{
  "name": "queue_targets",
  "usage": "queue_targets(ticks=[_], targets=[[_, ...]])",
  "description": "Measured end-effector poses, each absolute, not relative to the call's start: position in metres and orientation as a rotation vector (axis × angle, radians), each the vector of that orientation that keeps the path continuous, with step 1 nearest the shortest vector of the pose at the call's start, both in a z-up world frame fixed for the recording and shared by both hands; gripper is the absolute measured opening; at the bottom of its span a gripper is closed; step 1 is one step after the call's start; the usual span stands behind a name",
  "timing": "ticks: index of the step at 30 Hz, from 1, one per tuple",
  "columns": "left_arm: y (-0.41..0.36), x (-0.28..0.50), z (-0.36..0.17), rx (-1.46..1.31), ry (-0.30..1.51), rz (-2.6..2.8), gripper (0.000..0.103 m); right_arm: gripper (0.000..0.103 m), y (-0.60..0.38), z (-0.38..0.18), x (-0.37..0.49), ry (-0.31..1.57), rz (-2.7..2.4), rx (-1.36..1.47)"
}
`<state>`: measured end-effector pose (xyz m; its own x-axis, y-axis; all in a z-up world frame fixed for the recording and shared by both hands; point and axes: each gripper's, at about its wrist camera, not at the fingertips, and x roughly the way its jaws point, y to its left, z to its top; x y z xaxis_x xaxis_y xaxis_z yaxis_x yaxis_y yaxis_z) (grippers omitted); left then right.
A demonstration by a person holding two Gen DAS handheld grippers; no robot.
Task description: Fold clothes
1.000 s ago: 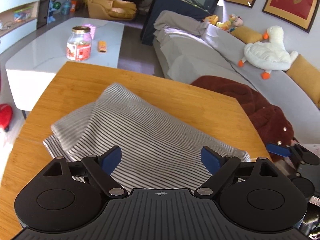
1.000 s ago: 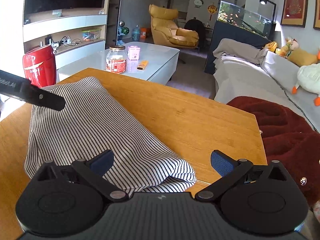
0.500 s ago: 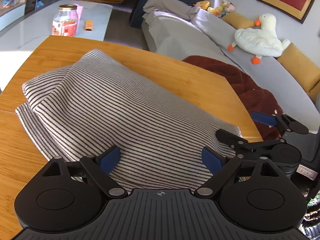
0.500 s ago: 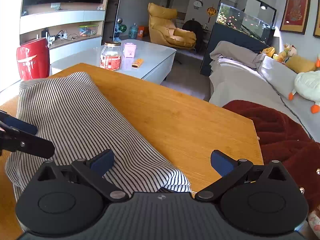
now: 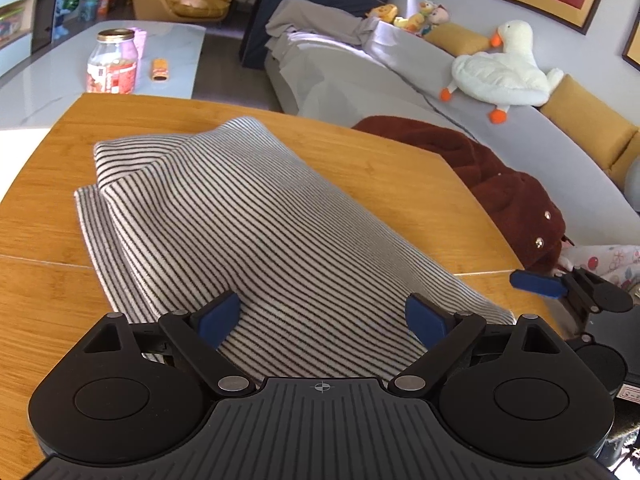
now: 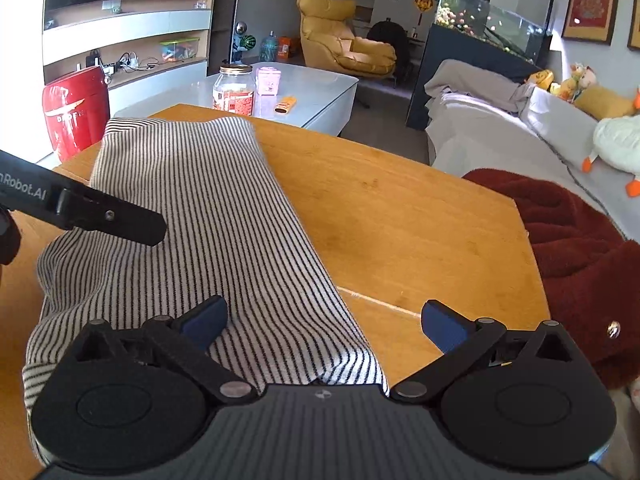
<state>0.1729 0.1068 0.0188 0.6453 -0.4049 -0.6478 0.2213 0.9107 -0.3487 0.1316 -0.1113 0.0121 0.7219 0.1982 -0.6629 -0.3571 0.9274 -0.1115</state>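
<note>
A black-and-white striped garment (image 5: 248, 216) lies folded into a long band on the wooden table (image 5: 380, 168); it also shows in the right wrist view (image 6: 208, 208). My left gripper (image 5: 322, 318) is open and empty just above the garment's near end. My right gripper (image 6: 326, 322) is open and empty over the garment's near right corner and edge. The right gripper's finger (image 5: 538, 282) shows at the right of the left wrist view. The left gripper's finger (image 6: 112, 216) reaches in over the cloth in the right wrist view.
A dark red fleece (image 6: 576, 240) lies off the table's right edge by a grey sofa (image 5: 420, 84) with a plush goose (image 5: 500, 72). A white coffee table (image 6: 304, 92) with a jar (image 6: 234, 88) stands beyond. A red appliance (image 6: 76, 108) is at left.
Both grippers stayed open and shifted over the garment's near end. The left view swung so the whole folded garment is in sight; the right gripper drew back to the table's right edge.
</note>
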Motion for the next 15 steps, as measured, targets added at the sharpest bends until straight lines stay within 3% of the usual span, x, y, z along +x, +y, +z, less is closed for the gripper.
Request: queue_targets(ticks=[8, 15], targets=[[0.112, 0.171, 0.018, -0.248, 0.781, -0.360, 0.094, 0.103, -0.130, -0.001, 0.132, 0.865, 0.385, 0.078], [0.110, 0.168, 0.017, -0.234, 0.779, -0.354, 0.094, 0.103, -0.132, -0.005, 0.130, 0.844, 0.396, 0.081]])
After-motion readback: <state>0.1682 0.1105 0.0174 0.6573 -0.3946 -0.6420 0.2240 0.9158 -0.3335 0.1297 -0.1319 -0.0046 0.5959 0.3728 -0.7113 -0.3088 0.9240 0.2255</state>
